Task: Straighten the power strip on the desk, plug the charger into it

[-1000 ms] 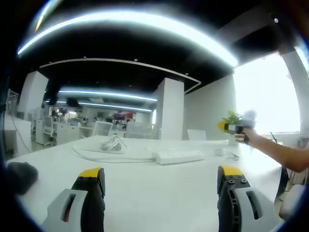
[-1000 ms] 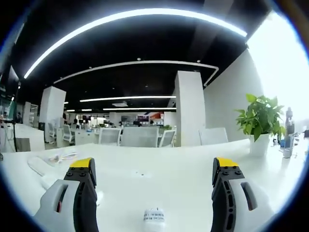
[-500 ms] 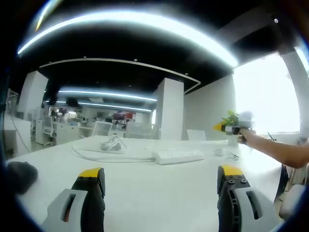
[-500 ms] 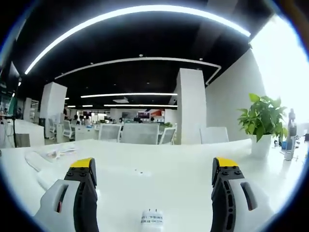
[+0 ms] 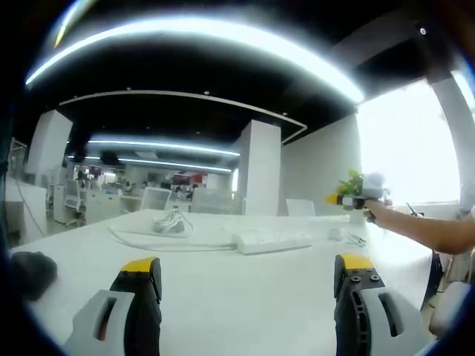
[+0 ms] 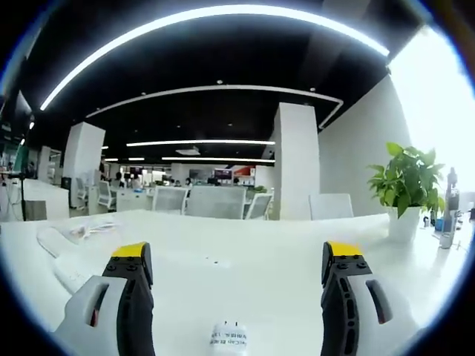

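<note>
In the left gripper view, a white power strip lies at an angle on the white desk, its cable running left to a loose coil. My left gripper hovers open and empty, short of the strip. The right gripper, held in a person's hand, floats beyond the strip to the right. In the right gripper view, a small white charger lies on the desk low between the jaws of my right gripper, which is open and empty. A long white bar, apparently the strip, lies far left.
A dark object rests on the desk's left edge. Small white cable bits lie right of the strip. A potted plant and a bottle stand at the desk's right end. Office chairs and pillars stand behind the desk.
In the left gripper view the right gripper has drifted slightly left. The right gripper view has shifted a little, so the charger sits a bit lower. The strip and charger have not moved.
</note>
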Action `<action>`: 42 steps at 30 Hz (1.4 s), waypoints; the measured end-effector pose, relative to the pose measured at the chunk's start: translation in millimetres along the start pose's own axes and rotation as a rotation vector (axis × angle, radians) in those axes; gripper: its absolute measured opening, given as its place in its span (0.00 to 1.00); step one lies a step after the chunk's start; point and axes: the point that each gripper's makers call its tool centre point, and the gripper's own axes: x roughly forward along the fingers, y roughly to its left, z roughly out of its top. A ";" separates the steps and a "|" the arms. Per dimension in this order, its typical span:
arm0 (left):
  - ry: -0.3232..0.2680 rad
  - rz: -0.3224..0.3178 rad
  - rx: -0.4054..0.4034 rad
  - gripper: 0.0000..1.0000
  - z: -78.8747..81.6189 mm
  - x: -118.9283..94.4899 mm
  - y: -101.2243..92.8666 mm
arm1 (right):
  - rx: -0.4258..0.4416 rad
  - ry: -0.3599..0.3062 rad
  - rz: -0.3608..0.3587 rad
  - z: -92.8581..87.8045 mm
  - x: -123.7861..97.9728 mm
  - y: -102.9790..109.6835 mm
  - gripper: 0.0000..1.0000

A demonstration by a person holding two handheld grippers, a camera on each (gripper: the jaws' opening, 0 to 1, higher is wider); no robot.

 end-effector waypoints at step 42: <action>0.003 0.002 0.004 0.99 1.0 -3.0 0.5 | 0.099 0.247 0.028 -78.9 -3.5 10.0 0.95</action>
